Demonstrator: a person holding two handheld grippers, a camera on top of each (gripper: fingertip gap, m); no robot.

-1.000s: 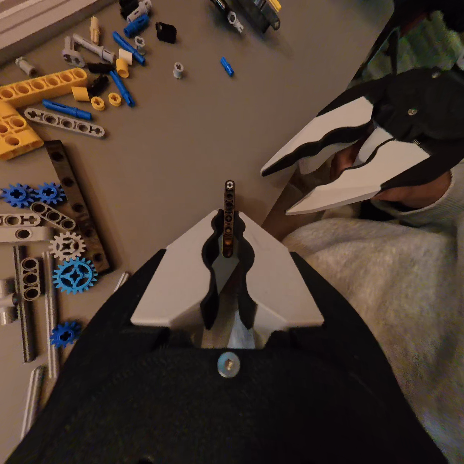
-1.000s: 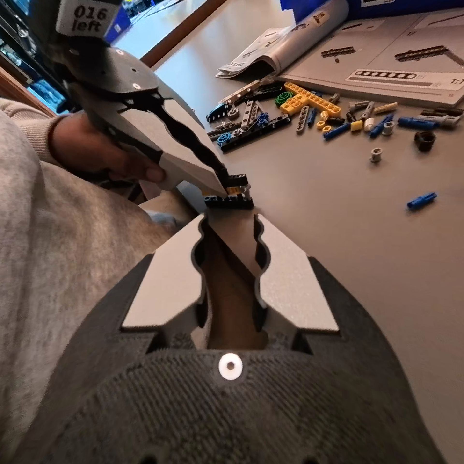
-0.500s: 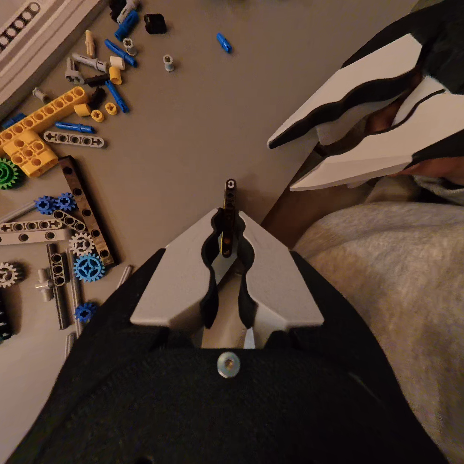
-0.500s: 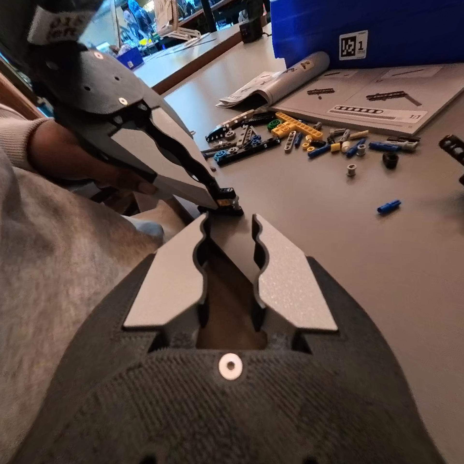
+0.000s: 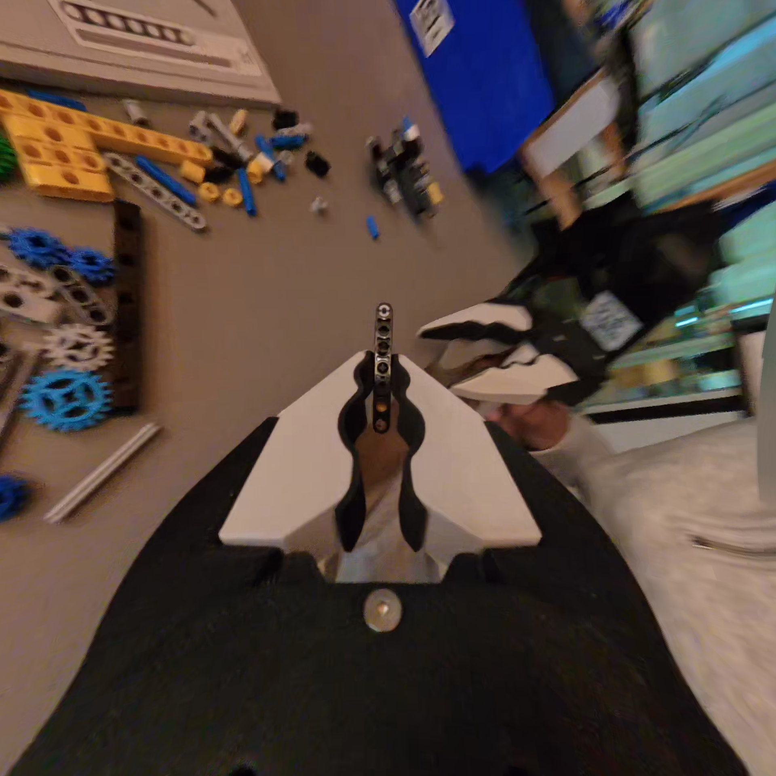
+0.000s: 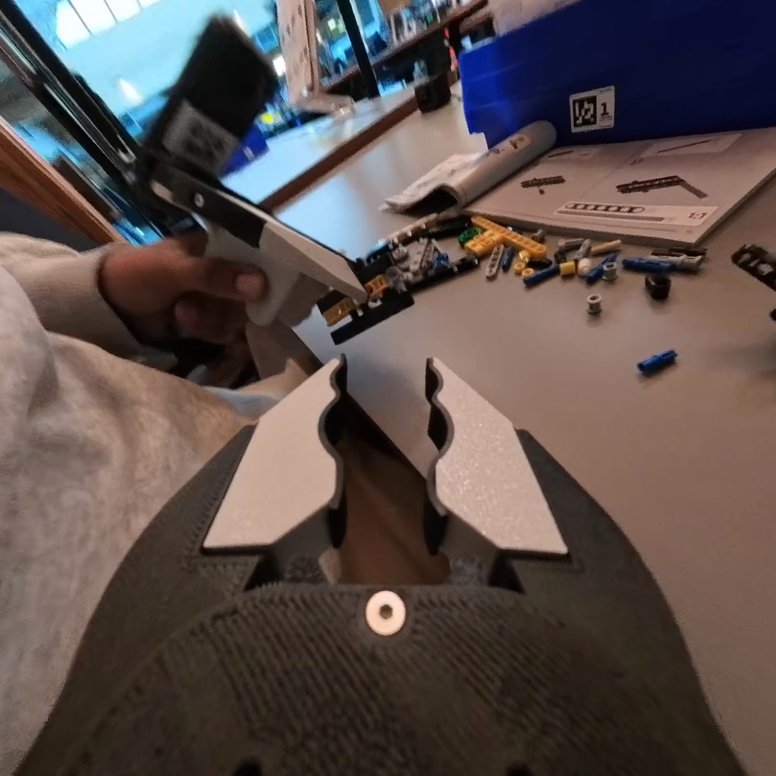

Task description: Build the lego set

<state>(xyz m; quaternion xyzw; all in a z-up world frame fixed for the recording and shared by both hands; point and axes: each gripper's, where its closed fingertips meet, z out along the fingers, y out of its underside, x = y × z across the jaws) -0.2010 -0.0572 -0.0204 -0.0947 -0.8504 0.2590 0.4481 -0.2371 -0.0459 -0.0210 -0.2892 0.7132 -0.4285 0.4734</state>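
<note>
My left gripper is shut on a small black beam assembly, seen edge-on and sticking out past the fingertips. In the right wrist view the same assembly shows black beams with yellow pieces, held by the left gripper above the table's near edge. My right gripper is open and empty, just below and in front of the assembly, not touching it. It also shows in the left wrist view, to the right of the held beam, with its jaws apart.
Loose parts lie on the grey table: yellow beams, blue gears, a long black beam, a blue pin. Another small black assembly stands farther off. An open instruction booklet and a blue bin stand at the back. There is about 5 cm between the tips of the two grippers. The right tips stand about 10 cm off the blue pin. The left camera catches it too, in the left wrist view.
The left gripper has swung and lifted with the assembly, which now tilts. The right gripper stays open and now sits closer beside the held beam in the left view.
</note>
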